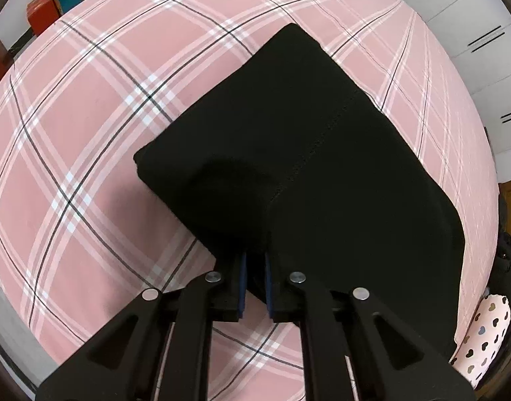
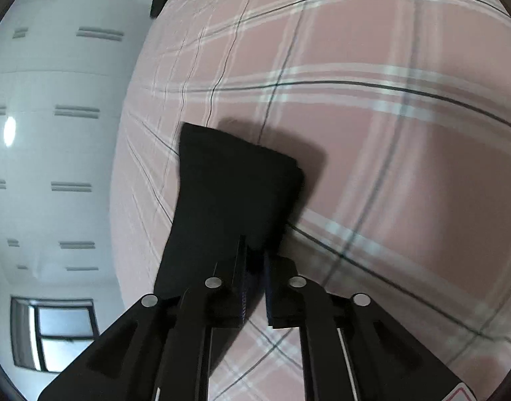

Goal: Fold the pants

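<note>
Black pants [image 1: 322,133] lie folded into a thick slab on a pink plaid bedsheet [image 1: 88,167]. My left gripper [image 1: 255,260] points steeply down at their near edge. Its blue pads [image 1: 243,267] are shut on a fold of the black cloth. In the right wrist view, which is blurred, a narrower stretch of the pants [image 2: 235,180] runs from the sheet [image 2: 389,167] to my right gripper [image 2: 255,257]. The jaws there stand close together with dark cloth pinched between them. Neither view shows the other gripper.
Coloured boxes [image 1: 55,0] stand beyond the bed's far left edge. A white wardrobe [image 1: 472,16] with dark handles lines the right side, also visible as the wardrobe [image 2: 55,133] beside a window [image 2: 55,330]. A heart-patterned cloth [image 1: 486,327] lies at the bed's right edge.
</note>
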